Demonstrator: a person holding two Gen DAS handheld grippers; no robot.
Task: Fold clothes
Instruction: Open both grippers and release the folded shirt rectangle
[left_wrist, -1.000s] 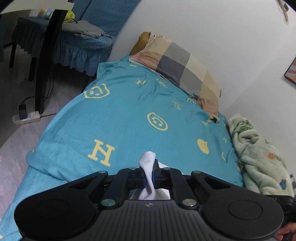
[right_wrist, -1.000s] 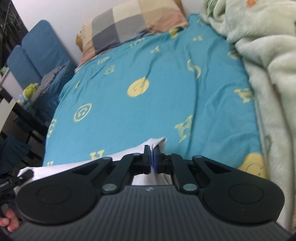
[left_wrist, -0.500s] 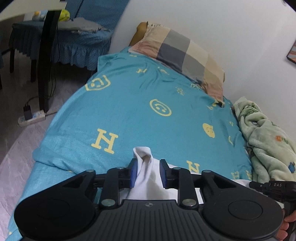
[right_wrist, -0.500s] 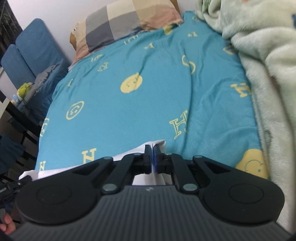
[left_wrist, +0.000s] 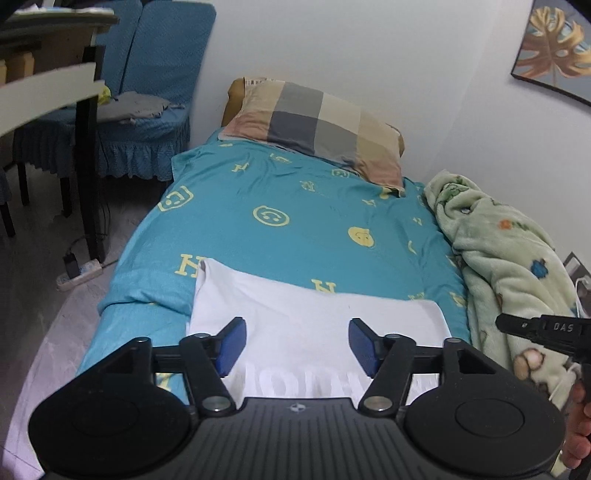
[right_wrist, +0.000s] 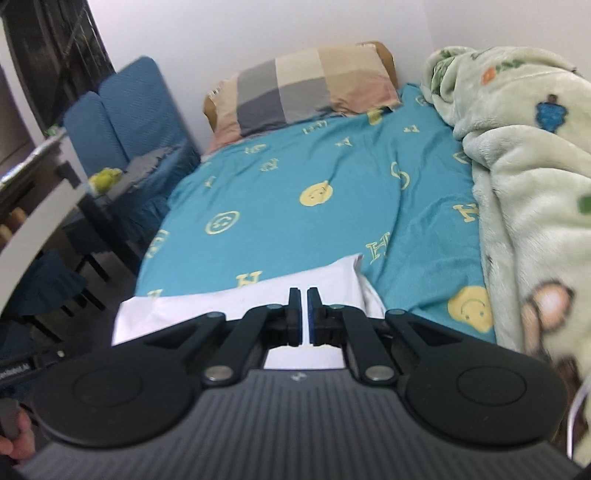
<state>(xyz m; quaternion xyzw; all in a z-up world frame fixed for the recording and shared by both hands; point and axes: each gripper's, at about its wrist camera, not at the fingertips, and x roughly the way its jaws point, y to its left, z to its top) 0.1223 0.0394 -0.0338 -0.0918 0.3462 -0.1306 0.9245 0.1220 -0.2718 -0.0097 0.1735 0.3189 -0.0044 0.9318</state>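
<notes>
A white garment (left_wrist: 295, 310) lies spread flat across the near end of the bed's teal sheet (left_wrist: 295, 206), with faint lettering near its lower edge. My left gripper (left_wrist: 297, 343) hovers above it, and its jaws are opening wide. Its blue pads (left_wrist: 231, 345) touch nothing and no cloth sits between them. In the right wrist view the garment (right_wrist: 184, 310) lies under my right gripper (right_wrist: 304, 314). That gripper is shut to a thin slit, and I see no cloth pinched in it. The right gripper's body (left_wrist: 535, 326) shows at the right edge of the left wrist view, off the garment.
A checked pillow (left_wrist: 317, 125) lies at the head of the bed against the wall. A pale green fleece blanket (left_wrist: 506, 258) is heaped along the right side. Left of the bed are blue covered chairs (left_wrist: 140, 122), a table's dark leg (left_wrist: 88, 166) and a power strip (left_wrist: 79, 273) on the floor.
The left gripper opened and let go of the white cloth it pinched. Both grippers drew back and rose. The garment now lies flat, and its corner is away from the right fingertips.
</notes>
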